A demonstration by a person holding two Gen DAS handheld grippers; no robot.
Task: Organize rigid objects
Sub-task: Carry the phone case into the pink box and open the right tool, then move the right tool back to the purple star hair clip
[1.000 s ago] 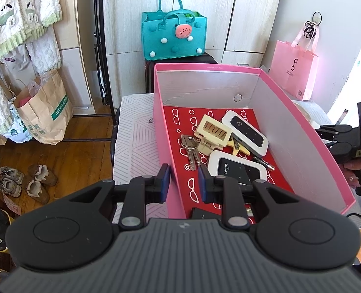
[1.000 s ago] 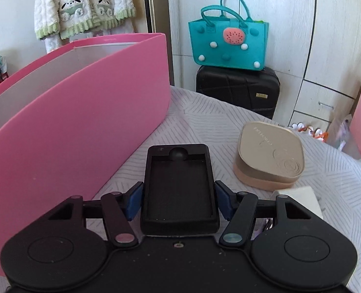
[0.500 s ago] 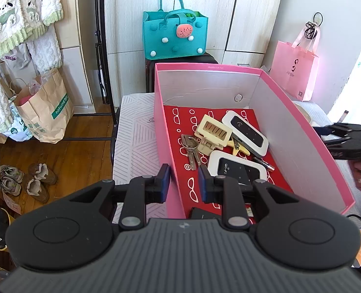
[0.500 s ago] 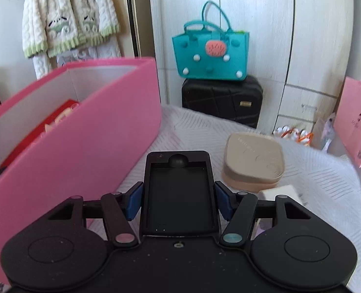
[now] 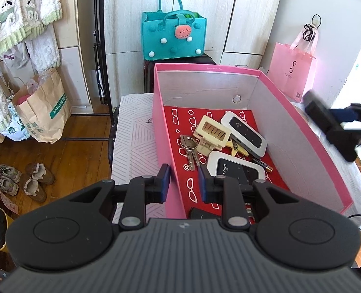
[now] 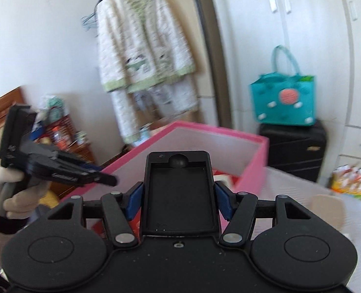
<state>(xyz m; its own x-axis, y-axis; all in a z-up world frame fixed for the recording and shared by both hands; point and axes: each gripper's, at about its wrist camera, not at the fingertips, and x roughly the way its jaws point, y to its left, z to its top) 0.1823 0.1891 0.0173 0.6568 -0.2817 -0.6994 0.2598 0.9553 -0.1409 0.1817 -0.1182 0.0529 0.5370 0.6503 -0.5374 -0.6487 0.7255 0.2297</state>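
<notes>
1. Left wrist view: the left tongs (image 5: pixel 183 180) straddle the near left wall of one pink box (image 5: pixel 302 131), one pad outside and one inside, clenched on that wall.
2. The box sits on a table (image 5: pixel 134 131) under a white patterned cover. Its red floor holds two white routers (image 5: pixel 244 131) (image 5: pixel 236 168), one cream clip (image 5: pixel 212 134), one key bunch (image 5: pixel 189 147), one yellow clip (image 5: pixel 236 146), one battery (image 5: pixel 262 163) and one dark item (image 5: pixel 200 213) at the near wall, mostly hidden.
3. At the right edge the right tongs (image 5: pixel 351 117) hang blurred above the box's right wall, carrying one black case (image 5: pixel 326 124).
4. Behind stand one teal bag (image 5: pixel 174 37) and one pink bag (image 5: pixel 293 73); on the floor are one paper bag (image 5: pixel 43 107) and four shoes (image 5: pixel 21 178).
5. Right wrist view: the right tongs (image 6: pixel 178 199) grip the black case (image 6: pixel 178 190) by its two long sides, above the box (image 6: pixel 251 168).
6. One gloved hand (image 6: pixel 7 193) holds the left tongs (image 6: pixel 99 177) at the left.
7. One beige box (image 6: pixel 326 207) lies on the table at the right.
</notes>
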